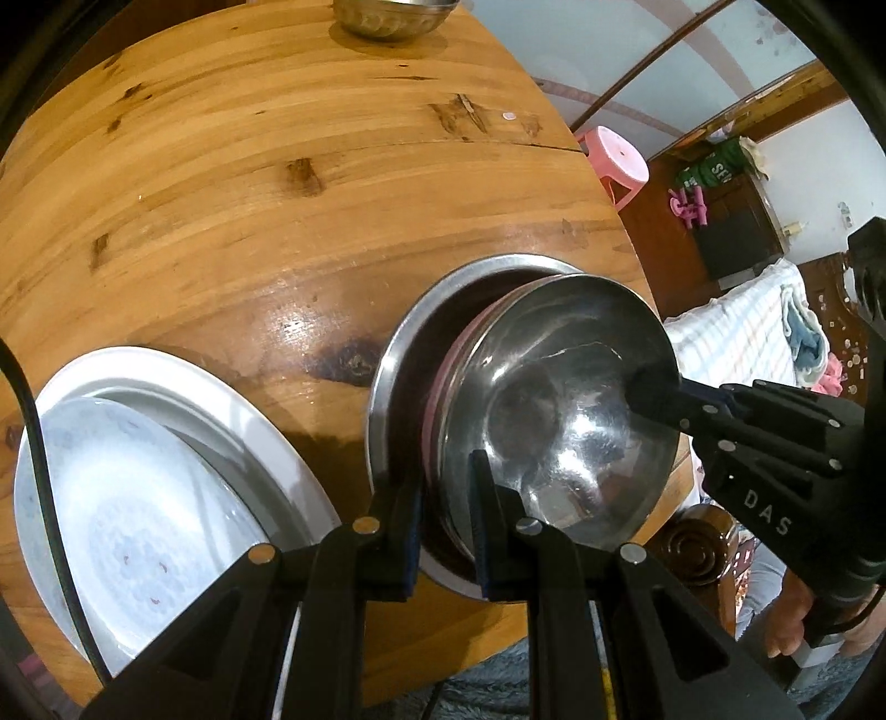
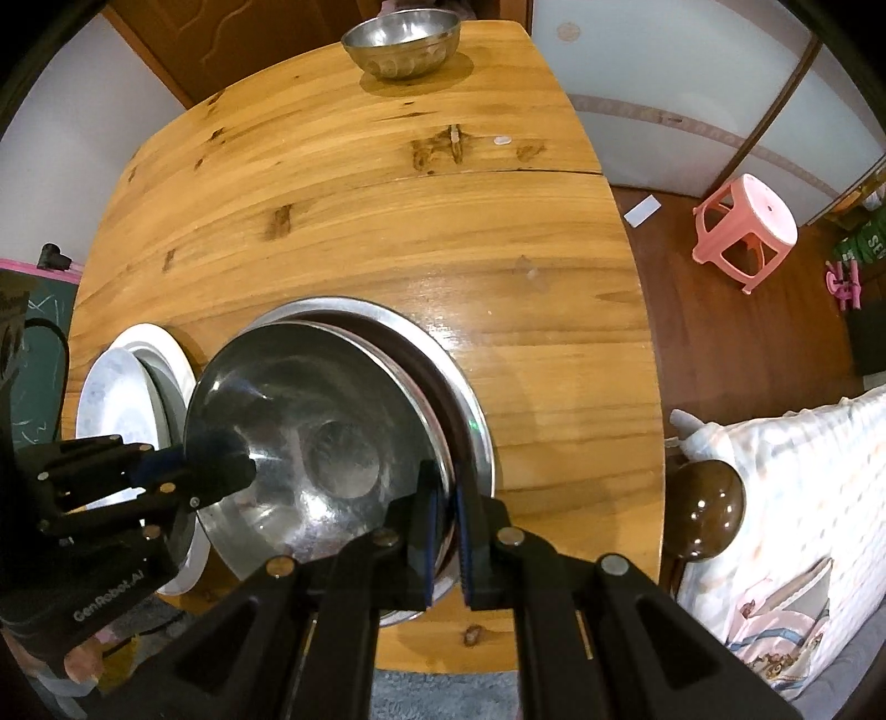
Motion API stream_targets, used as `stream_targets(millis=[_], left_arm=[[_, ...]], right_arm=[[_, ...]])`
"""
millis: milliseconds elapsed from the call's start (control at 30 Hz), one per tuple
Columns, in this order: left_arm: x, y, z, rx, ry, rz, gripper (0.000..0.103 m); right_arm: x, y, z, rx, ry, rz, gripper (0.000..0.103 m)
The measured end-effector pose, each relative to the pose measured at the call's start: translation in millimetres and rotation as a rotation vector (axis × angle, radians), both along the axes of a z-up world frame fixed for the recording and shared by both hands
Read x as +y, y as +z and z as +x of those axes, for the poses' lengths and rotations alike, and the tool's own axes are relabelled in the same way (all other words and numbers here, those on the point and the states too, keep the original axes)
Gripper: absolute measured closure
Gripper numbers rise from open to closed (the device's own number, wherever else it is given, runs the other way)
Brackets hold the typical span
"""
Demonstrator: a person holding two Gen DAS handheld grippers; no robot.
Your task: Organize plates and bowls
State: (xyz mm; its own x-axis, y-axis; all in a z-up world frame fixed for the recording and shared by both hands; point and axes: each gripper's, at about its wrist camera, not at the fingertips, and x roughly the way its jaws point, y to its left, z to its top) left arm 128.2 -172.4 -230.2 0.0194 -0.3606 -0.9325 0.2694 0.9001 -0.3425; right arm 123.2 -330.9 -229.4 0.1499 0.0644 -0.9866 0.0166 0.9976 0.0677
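A shiny steel bowl (image 1: 554, 399) (image 2: 332, 432) tops a small stack; a pinkish rim shows just under it. The stack sits low over a wide steel plate (image 1: 387, 376) (image 2: 470, 399) on the wooden table (image 1: 277, 194). I cannot tell whether it rests on the plate. My left gripper (image 1: 443, 476) (image 2: 221, 459) is shut on the stack's rim on one side. My right gripper (image 2: 446, 487) (image 1: 653, 387) is shut on the opposite rim. Beside the steel plate a patterned white plate (image 1: 166, 498) (image 2: 116, 399) lies on a larger white plate (image 1: 221, 387).
A second steel bowl (image 1: 393, 16) (image 2: 401, 44) stands at the table's far edge. Off the table to the right are a pink stool (image 1: 620, 160) (image 2: 747, 227), a round wooden bedpost (image 2: 709, 509) and a bed with a pale blanket (image 2: 775, 498).
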Motion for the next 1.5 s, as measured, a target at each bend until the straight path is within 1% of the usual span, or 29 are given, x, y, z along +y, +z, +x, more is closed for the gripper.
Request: stream_targets(millis=[267,367,433,567,600,633,667,700,733,833,1100,1167,1233,1500], left_arm=[[1.0,-0.5,2.2,-0.002,-0.002,-0.002,0.089],[0.9,0.0,2.3,-0.001,0.000,-0.005,0.087],[0.7,0.0,2.1,0.000,-0.007,-0.010,0.080],[-1.9,2.0,-1.0,-0.004,-0.029,0.000,0.070],[-2.8,2.9,-1.6,-0.003,-0.033,-0.006,0.065],[-3.0,4.0,-2.2,-0.003,-0.034,-0.013,0.057],[-3.5,6.2,-3.1,-0.011,-0.037,-0.021,0.053],[-4.5,7.7,-3.7,-0.016,-0.039,-0.022,0.045],[-5.3,10.2,-4.6,-0.024,-0.042,-0.020,0.041],[-6.8,17.1,-6.6,-0.051,-0.049,-0.012,0.038],[-2.0,33.5,-5.2,-0.074,-0.042,-0.027,0.037],[-0.2,39.2,-5.8,-0.087,-0.040,-0.025,0.033],[3.5,46.8,-6.6,-0.104,-0.036,-0.028,0.025],[17.2,81.4,-2.3,-0.174,-0.023,-0.018,0.025]], right_arm=[[4.5,-1.3,1.7,-0.002,0.022,-0.028,0.097],[5.4,-0.9,2.2,0.000,0.025,-0.033,0.096],[6.2,-0.2,2.2,0.000,0.028,-0.036,0.096],[9.2,0.1,1.2,0.006,0.039,-0.035,0.096],[10.3,1.2,0.8,0.003,0.043,-0.039,0.096],[11.1,2.3,0.5,0.001,0.047,-0.042,0.096],[11.6,3.9,0.2,-0.003,0.050,-0.040,0.096],[11.3,5.4,0.0,-0.006,0.048,-0.038,0.096],[10.5,6.4,-0.3,-0.007,0.046,-0.038,0.096],[9.3,10.6,-0.6,-0.010,0.043,-0.018,0.096],[12.8,26.7,-3.2,-0.043,0.061,-0.014,0.096],[13.0,31.3,-3.5,-0.054,0.063,-0.006,0.096],[12.7,35.2,-4.0,-0.063,0.063,0.002,0.096],[10.7,58.1,-5.0,-0.098,0.068,0.052,0.096]])
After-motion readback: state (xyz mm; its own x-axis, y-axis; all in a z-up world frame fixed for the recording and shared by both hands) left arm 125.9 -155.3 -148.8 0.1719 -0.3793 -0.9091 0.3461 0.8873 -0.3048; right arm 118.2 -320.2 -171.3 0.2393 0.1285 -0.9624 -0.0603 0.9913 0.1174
